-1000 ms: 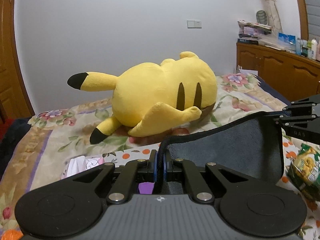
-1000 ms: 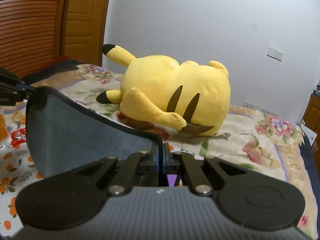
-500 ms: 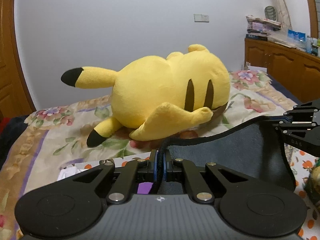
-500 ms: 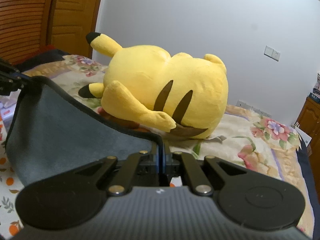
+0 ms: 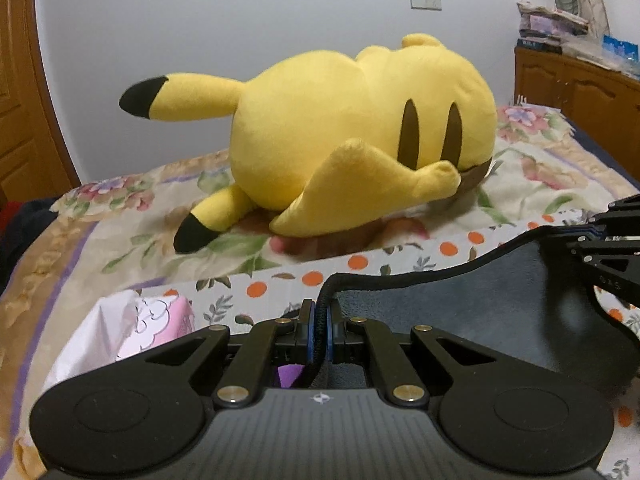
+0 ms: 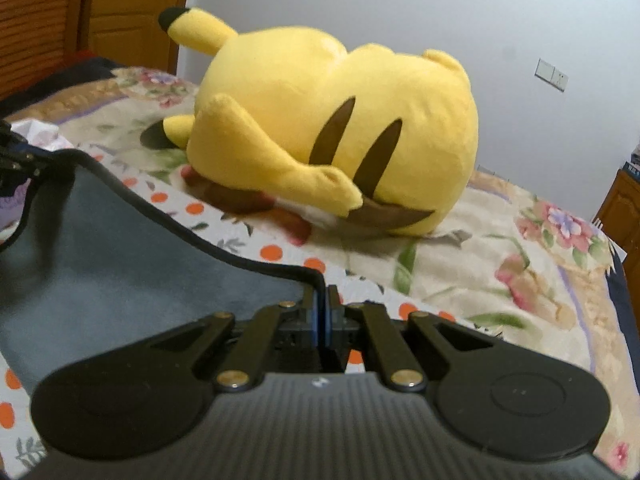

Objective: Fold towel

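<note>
A dark grey towel (image 5: 480,308) with a black hem hangs stretched between my two grippers, low over the bed. My left gripper (image 5: 319,316) is shut on its left corner. My right gripper (image 6: 321,304) is shut on its right corner; the towel (image 6: 120,264) spreads to the left in that view. The right gripper also shows at the right edge of the left wrist view (image 5: 608,252), and the left gripper at the left edge of the right wrist view (image 6: 16,160). The towel's lower part is hidden behind the gripper bodies.
A big yellow plush toy (image 5: 360,152) lies on the flowered bedspread (image 5: 100,240) just beyond the towel. A white cloth with orange dots (image 5: 400,260) lies under the towel. A pink and white packet (image 5: 140,328) sits at the left. A wooden cabinet (image 5: 580,96) stands at the right.
Both grippers have moved forward toward the plush toy and lower toward the bed, carrying the towel. The towel now sags lower between them. A snack bag at the right has left view.
</note>
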Motion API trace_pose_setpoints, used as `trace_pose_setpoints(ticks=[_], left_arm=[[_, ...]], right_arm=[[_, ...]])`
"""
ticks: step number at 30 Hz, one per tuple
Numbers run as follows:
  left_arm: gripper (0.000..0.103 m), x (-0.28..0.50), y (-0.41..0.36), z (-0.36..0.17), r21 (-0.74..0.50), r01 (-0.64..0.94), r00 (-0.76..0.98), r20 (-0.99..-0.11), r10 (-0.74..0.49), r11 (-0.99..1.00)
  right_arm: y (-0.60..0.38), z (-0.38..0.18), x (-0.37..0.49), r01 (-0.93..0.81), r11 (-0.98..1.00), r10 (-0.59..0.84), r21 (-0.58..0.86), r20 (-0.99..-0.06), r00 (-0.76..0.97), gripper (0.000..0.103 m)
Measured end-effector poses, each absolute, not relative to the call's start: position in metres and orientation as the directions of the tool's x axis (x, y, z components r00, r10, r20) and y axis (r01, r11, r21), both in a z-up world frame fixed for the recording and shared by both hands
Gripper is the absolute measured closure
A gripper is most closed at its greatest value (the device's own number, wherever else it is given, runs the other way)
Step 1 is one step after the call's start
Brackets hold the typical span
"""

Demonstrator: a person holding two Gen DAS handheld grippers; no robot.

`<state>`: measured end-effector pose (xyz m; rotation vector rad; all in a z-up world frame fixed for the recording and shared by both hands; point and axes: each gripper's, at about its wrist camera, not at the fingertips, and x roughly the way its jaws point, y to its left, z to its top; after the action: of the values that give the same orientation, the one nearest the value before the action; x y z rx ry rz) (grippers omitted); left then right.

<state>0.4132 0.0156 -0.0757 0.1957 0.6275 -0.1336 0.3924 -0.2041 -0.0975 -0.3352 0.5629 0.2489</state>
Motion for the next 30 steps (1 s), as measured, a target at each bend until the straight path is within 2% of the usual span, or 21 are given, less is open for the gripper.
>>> trace_pose_setpoints(ticks=[19, 22, 24, 25, 26, 27, 28, 30], left_arm=[[0.095, 0.428, 0.019, -0.103, 0.154, 0.157, 0.774, -0.632, -0.024, 0.976], [0.085, 0.428, 0.02, -0.103, 0.151, 0.158, 0.773, -0.634, -0.027, 0.976], [0.067, 0.427, 0.021, -0.103, 0.15, 0.155, 0.775, -0.632, -0.026, 0.977], [0.063, 0.427, 0.021, -0.103, 0.149, 0.151, 0.777, -0.629, -0.024, 0.977], [0.06, 0.426, 0.022, -0.103, 0.145, 0.149, 0.777, -0.628, -0.025, 0.978], [0.058, 0.426, 0.022, -0.103, 0.138, 0.15, 0.776, -0.63, -0.03, 0.979], [0.057, 0.425, 0.022, -0.103, 0.133, 0.152, 0.773, -0.633, -0.034, 0.979], [0.049, 0.422, 0.022, -0.103, 0.129, 0.152, 0.773, -0.634, -0.036, 0.98]], right_arm=[[-0.204, -0.109, 0.405, -0.315, 0.924, 0.122, -0.218, -0.612, 0.782, 0.099], [-0.206, -0.109, 0.405, -0.305, 0.932, 0.125, -0.197, -0.615, 0.779, 0.098], [-0.207, -0.11, 0.404, -0.302, 0.934, 0.125, -0.192, -0.616, 0.778, 0.088], [-0.206, -0.11, 0.402, -0.302, 0.934, 0.125, -0.193, -0.614, 0.779, 0.073], [-0.206, -0.11, 0.401, -0.3, 0.933, 0.121, -0.2, -0.609, 0.784, 0.053], [-0.205, -0.109, 0.399, -0.296, 0.932, 0.116, -0.209, -0.601, 0.791, 0.046], [-0.205, -0.109, 0.397, -0.293, 0.932, 0.114, -0.213, -0.597, 0.794, 0.041], [-0.206, -0.107, 0.396, -0.293, 0.935, 0.12, -0.198, -0.601, 0.79, 0.041]])
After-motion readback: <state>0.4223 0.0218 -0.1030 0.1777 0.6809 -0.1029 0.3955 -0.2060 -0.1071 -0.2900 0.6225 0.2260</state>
